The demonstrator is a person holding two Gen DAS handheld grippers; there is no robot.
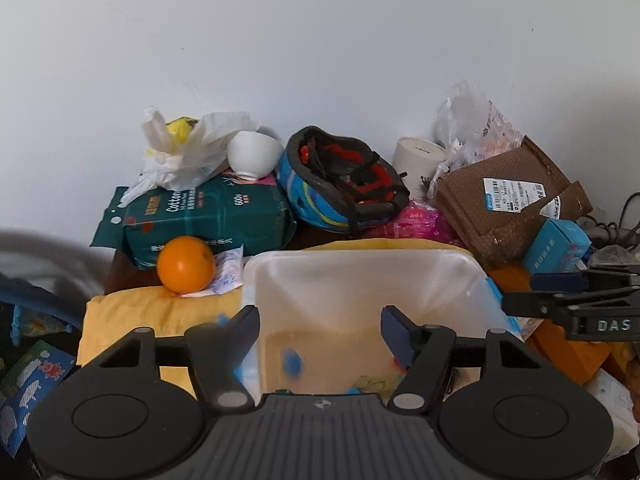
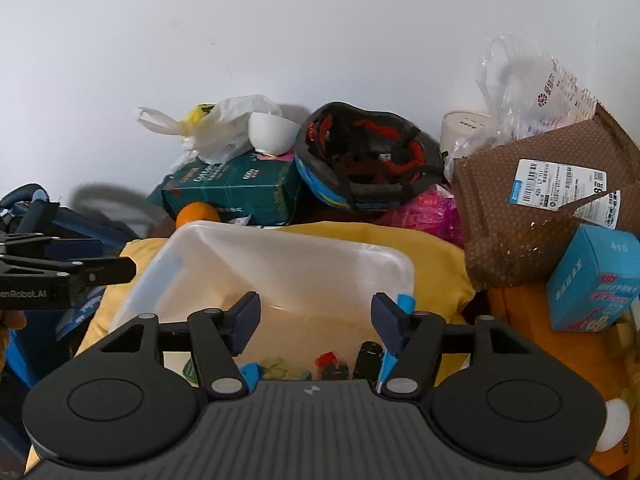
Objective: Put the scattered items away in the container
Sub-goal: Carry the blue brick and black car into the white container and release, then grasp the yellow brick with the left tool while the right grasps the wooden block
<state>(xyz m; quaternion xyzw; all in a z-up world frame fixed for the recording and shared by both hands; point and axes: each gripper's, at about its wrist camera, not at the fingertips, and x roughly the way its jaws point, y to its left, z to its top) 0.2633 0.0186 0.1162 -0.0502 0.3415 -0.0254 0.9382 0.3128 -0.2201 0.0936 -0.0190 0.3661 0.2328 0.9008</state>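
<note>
A translucent plastic container (image 1: 360,258) sits on a yellow cloth (image 1: 160,312) right in front of me. My left gripper (image 1: 318,320) hangs over its near side, open, with nothing between the fingers. In the right wrist view the same container (image 2: 300,240) lies under my right gripper (image 2: 316,312), also open and empty. Small items lie on the container floor: a black piece (image 2: 368,360), a red piece (image 2: 326,358), a blue piece (image 2: 250,374). An orange (image 1: 185,264) rests outside, left of the container.
Against the wall stand a green tissue pack (image 1: 208,216), a white bowl (image 1: 254,156), a blue bicycle helmet (image 1: 340,184), pink plastic (image 1: 416,222), a torn brown cardboard box (image 1: 508,200) and a blue carton (image 1: 556,246). A white plastic bag (image 1: 188,152) lies on the pack.
</note>
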